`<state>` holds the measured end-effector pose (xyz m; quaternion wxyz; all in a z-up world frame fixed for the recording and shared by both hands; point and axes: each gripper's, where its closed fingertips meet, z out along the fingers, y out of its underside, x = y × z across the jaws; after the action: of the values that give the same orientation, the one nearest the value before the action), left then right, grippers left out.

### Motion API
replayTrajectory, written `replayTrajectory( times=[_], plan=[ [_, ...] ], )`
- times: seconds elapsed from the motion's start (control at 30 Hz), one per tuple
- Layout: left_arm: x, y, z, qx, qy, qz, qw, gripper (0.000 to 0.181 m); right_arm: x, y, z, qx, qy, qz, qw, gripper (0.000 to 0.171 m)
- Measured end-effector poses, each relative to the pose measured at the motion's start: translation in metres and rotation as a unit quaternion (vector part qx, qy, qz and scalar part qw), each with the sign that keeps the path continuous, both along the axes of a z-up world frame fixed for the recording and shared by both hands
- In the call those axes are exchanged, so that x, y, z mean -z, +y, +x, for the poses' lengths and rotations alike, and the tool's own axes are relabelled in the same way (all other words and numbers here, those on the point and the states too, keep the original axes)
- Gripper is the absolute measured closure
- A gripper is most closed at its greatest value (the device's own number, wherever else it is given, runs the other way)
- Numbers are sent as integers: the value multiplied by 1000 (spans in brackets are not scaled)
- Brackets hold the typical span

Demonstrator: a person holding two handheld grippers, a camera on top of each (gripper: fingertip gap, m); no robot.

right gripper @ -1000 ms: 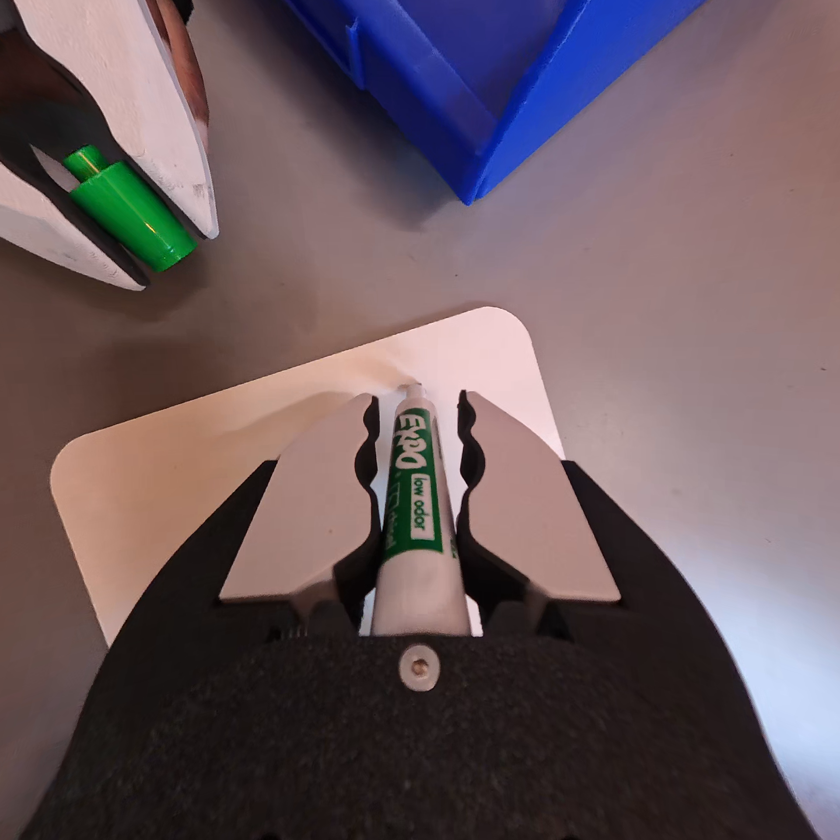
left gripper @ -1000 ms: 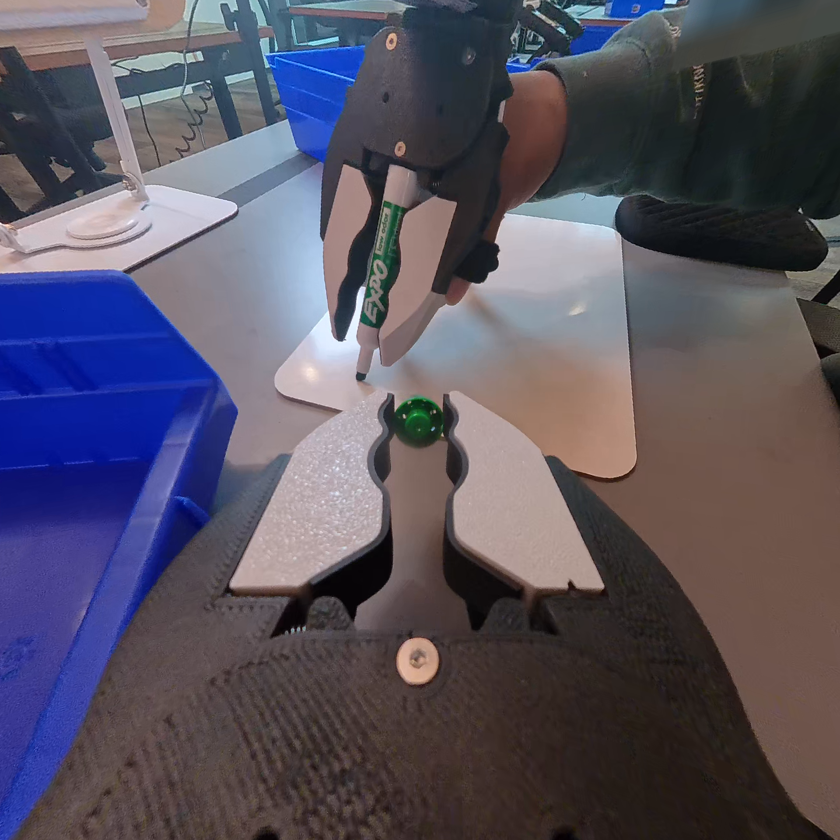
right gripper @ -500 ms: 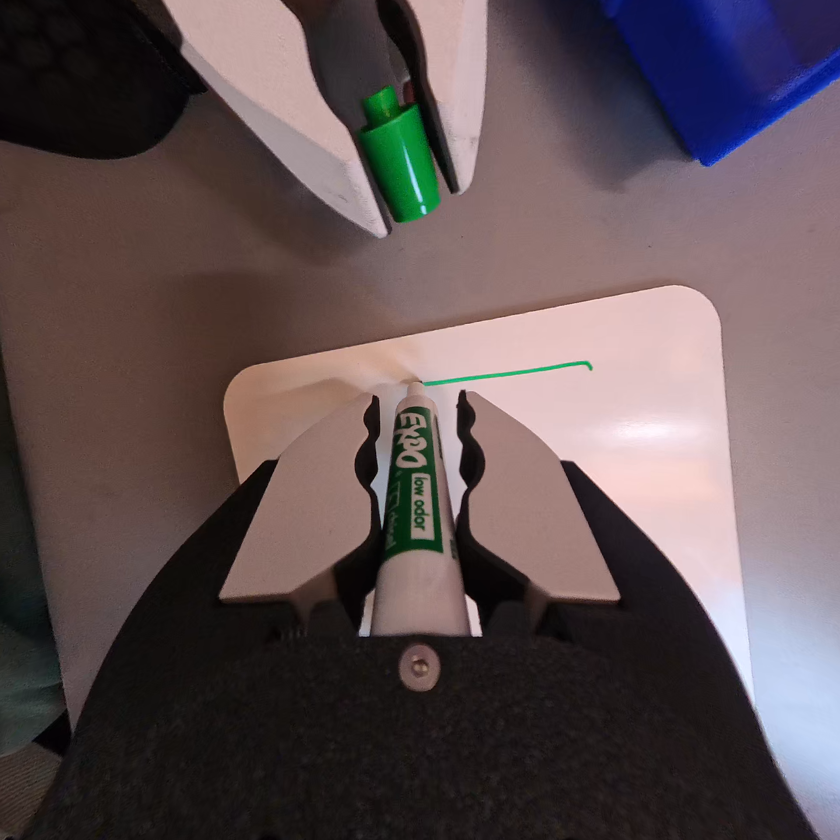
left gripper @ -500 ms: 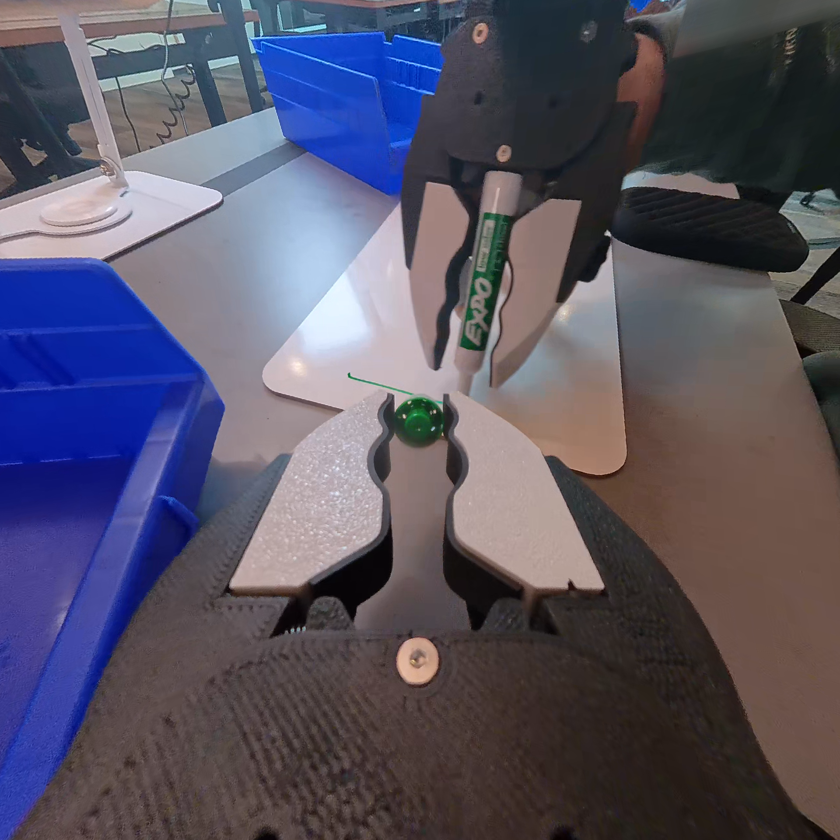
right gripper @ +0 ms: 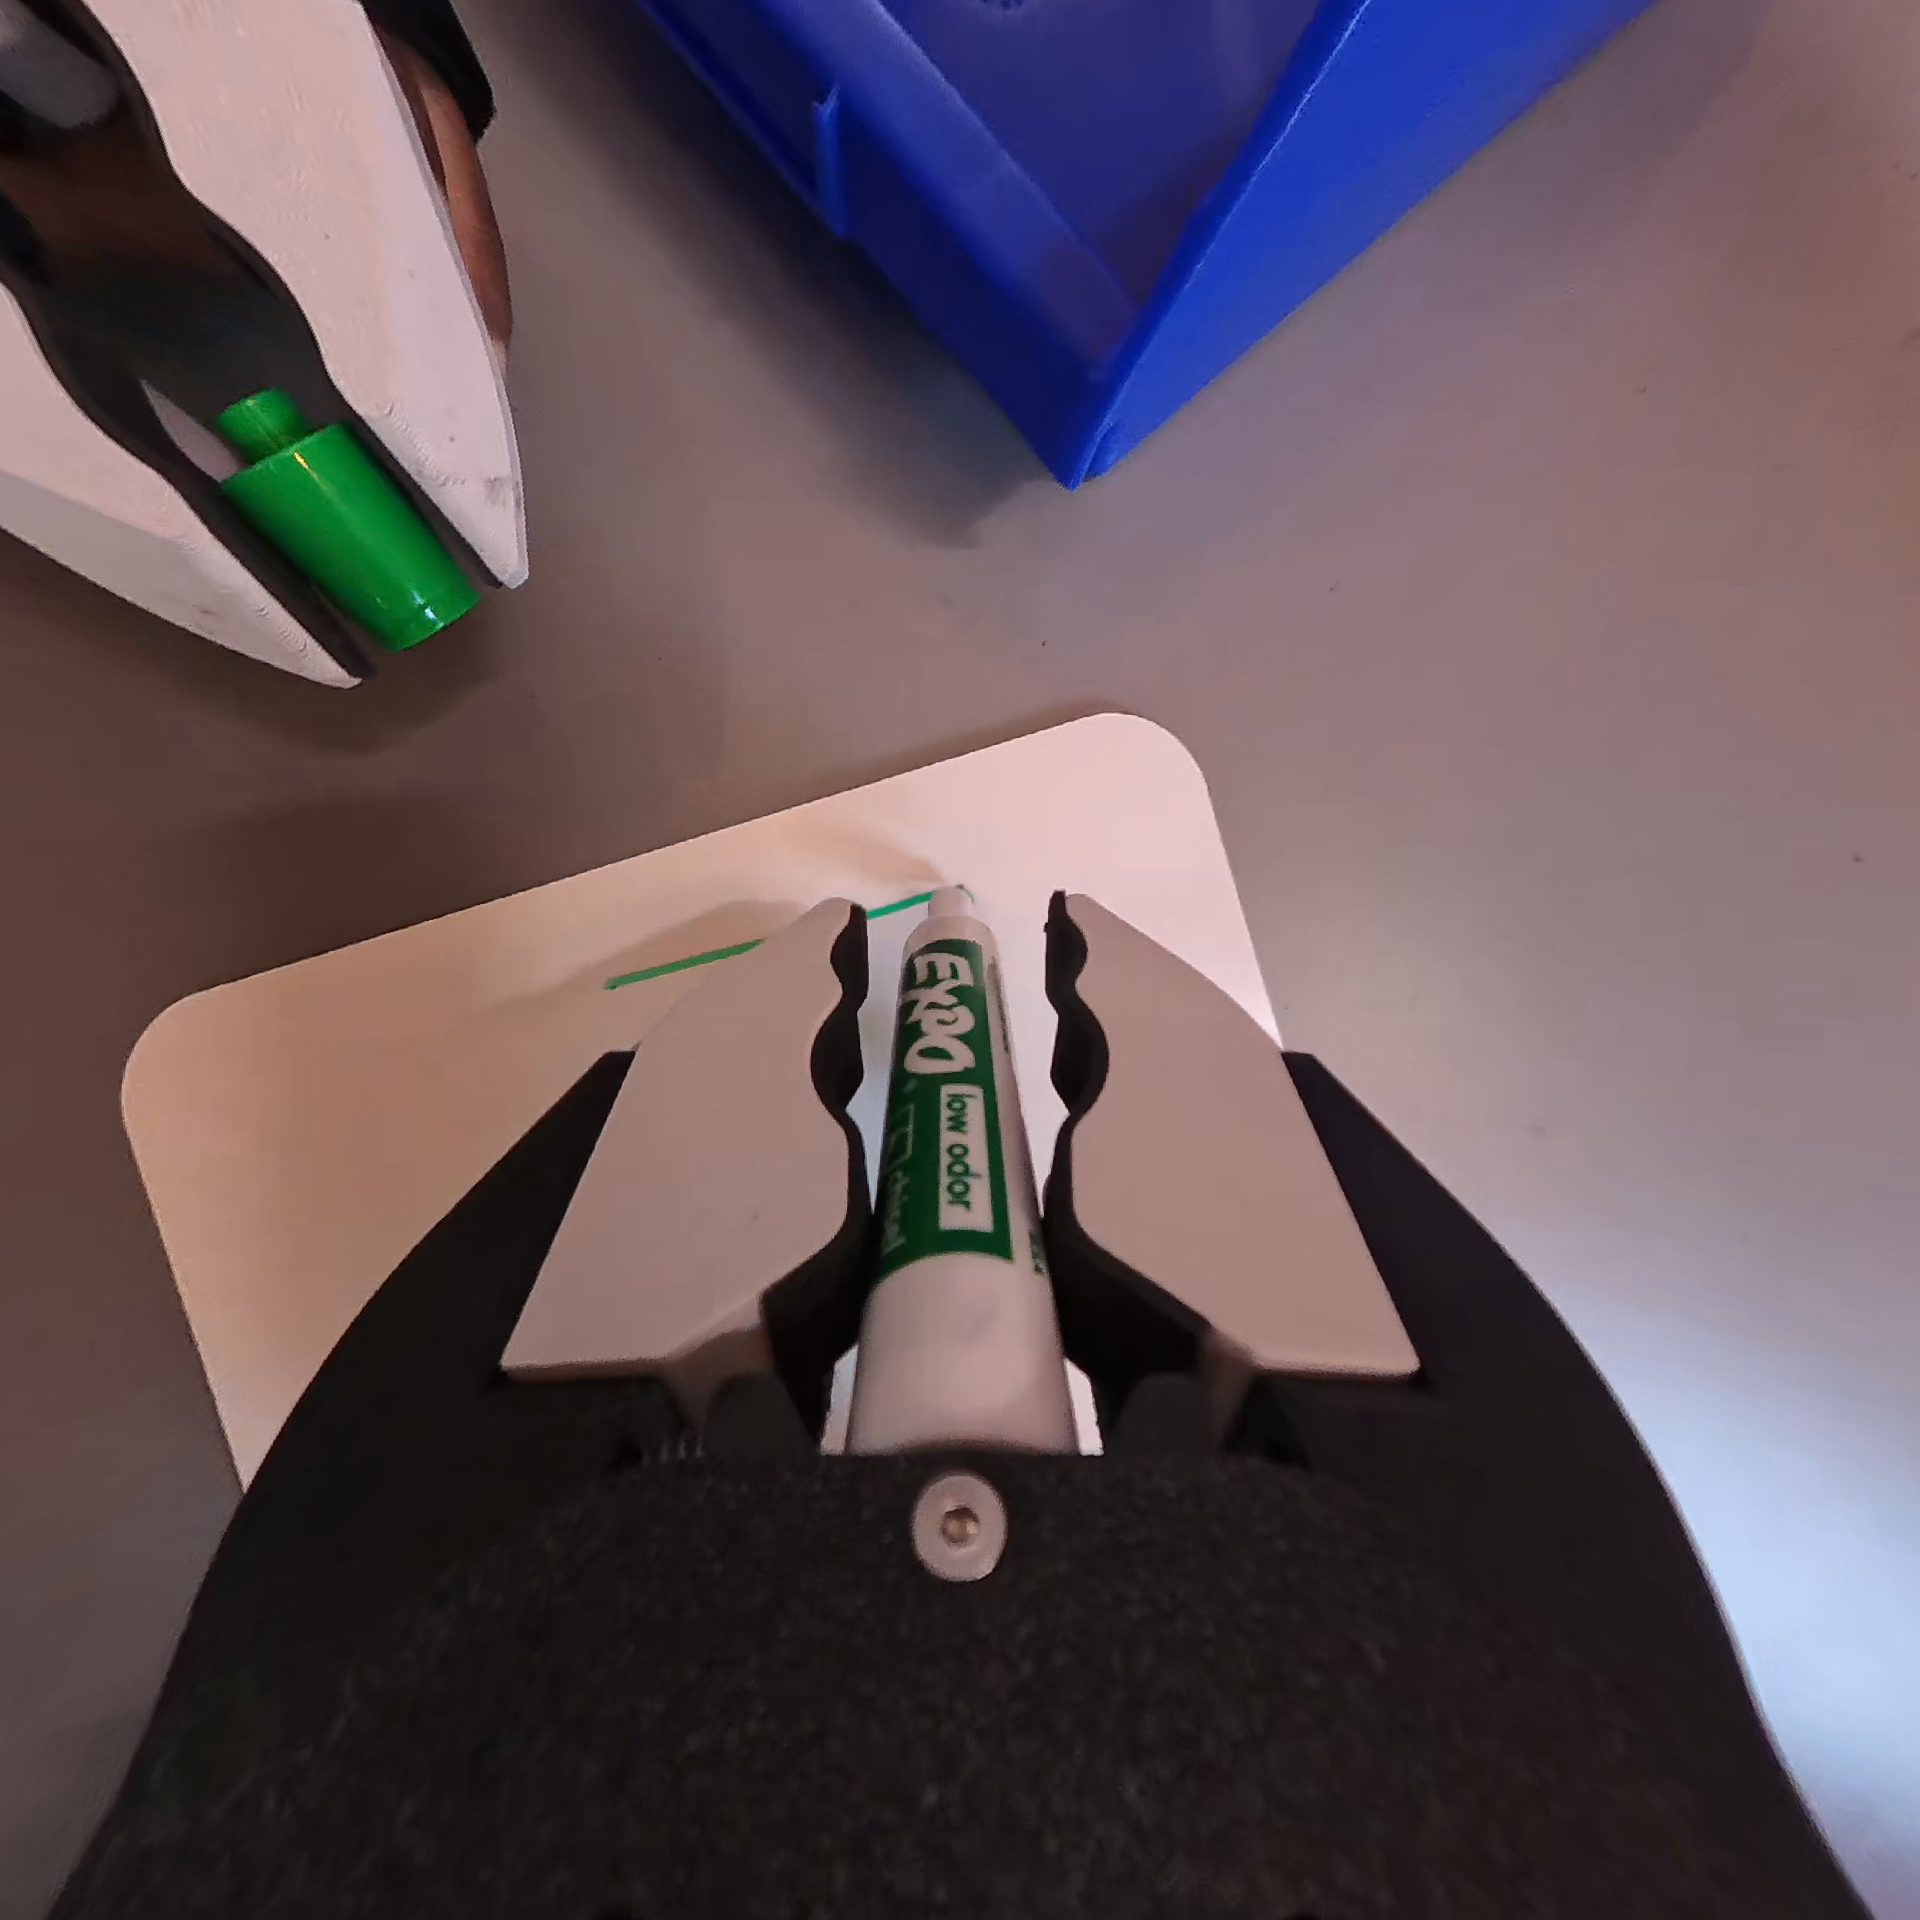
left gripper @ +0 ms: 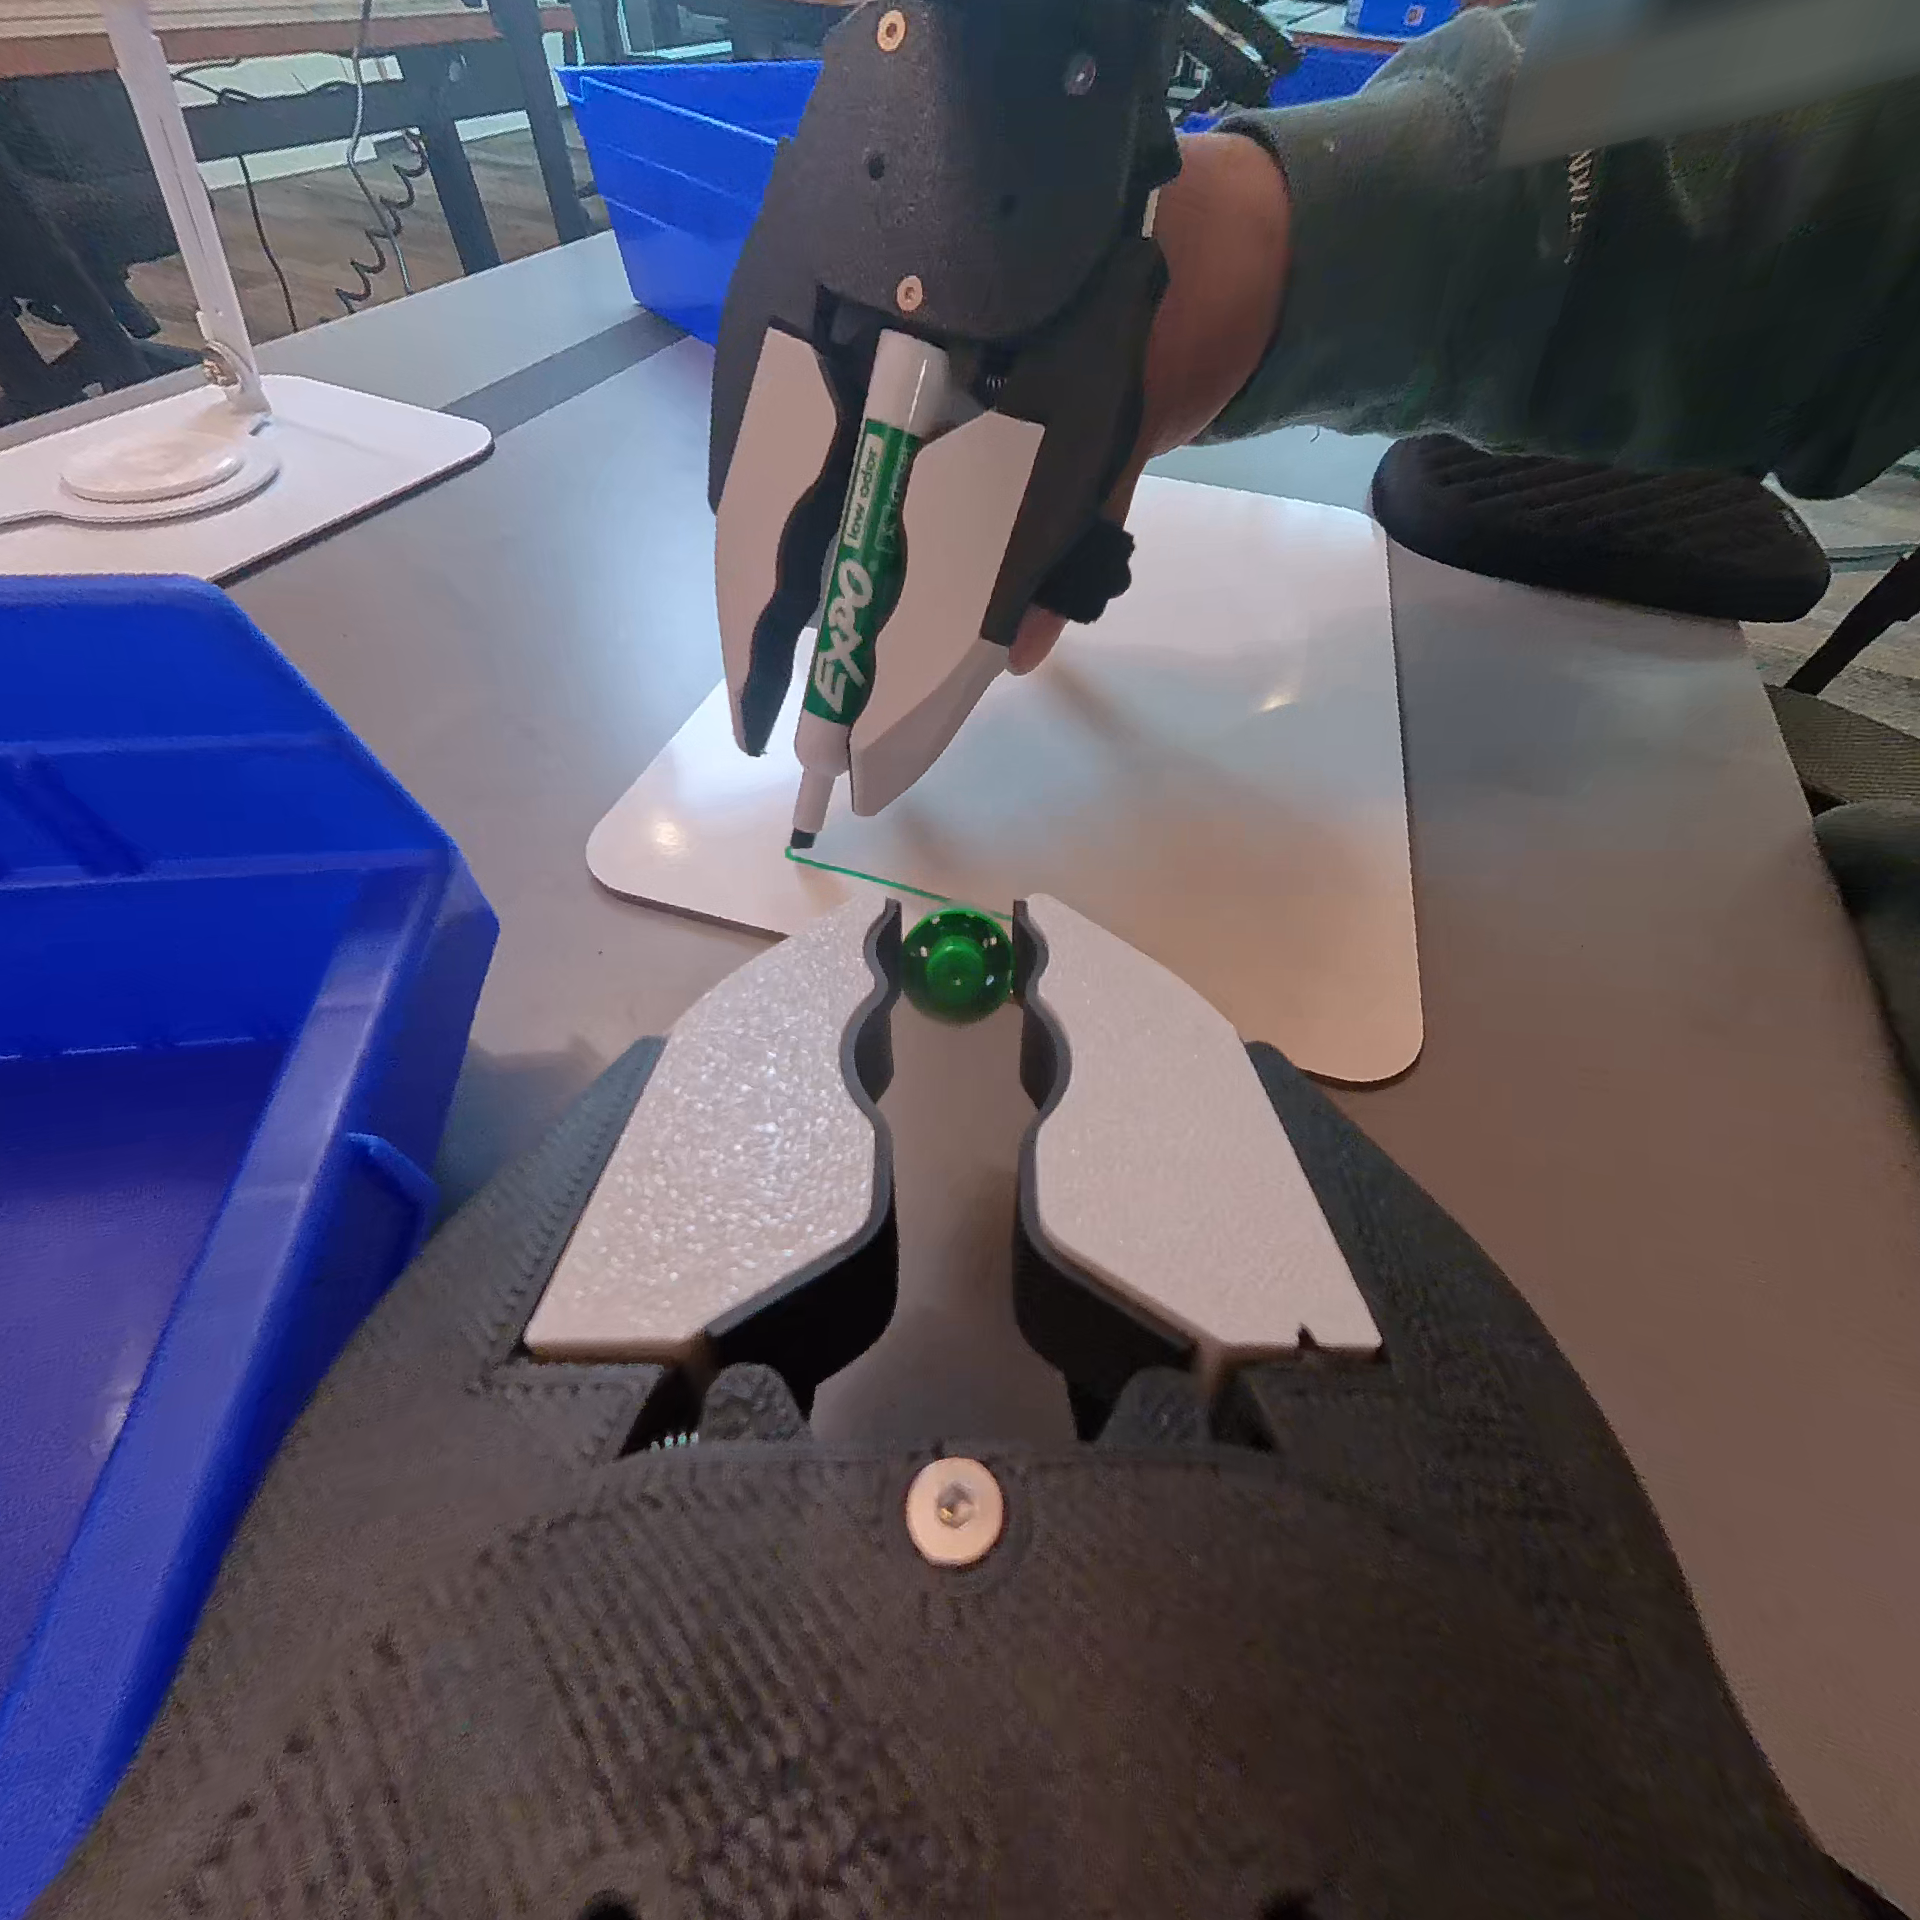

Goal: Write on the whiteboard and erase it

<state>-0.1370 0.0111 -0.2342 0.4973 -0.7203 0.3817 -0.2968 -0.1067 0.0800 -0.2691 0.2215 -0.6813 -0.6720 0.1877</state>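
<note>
The right gripper (right gripper: 956,914) is clamped on the marker (right gripper: 951,1164), tip on the whiteboard (right gripper: 364,1091); the cap (left gripper: 954,975) is pinched by the left gripper (left gripper: 951,920).

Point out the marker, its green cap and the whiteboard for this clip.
marker (right gripper: 951,1164): right wrist view, on its labelled barrel.
green cap (right gripper: 343,525): right wrist view, on its side, between the other gripper's fingers.
whiteboard (left gripper: 1195,790): left wrist view, on its bare white surface.
</note>
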Motion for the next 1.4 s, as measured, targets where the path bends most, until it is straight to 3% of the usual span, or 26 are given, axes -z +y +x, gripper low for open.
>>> replayTrajectory(
  times=[0.57,0.93,1.4],
  plan=[
    [1,0,1,2,-2,-6,1000,161,5,-1,6,-4,-24,5,1000,138],
    [1,0,1,3,-3,-8,1000,161,5,-22,36,2,-40,6,999,138],
    [2,-1,1,4,0,-6,1000,161,6,18,36,31,-48,35,998,138]
  ],
)
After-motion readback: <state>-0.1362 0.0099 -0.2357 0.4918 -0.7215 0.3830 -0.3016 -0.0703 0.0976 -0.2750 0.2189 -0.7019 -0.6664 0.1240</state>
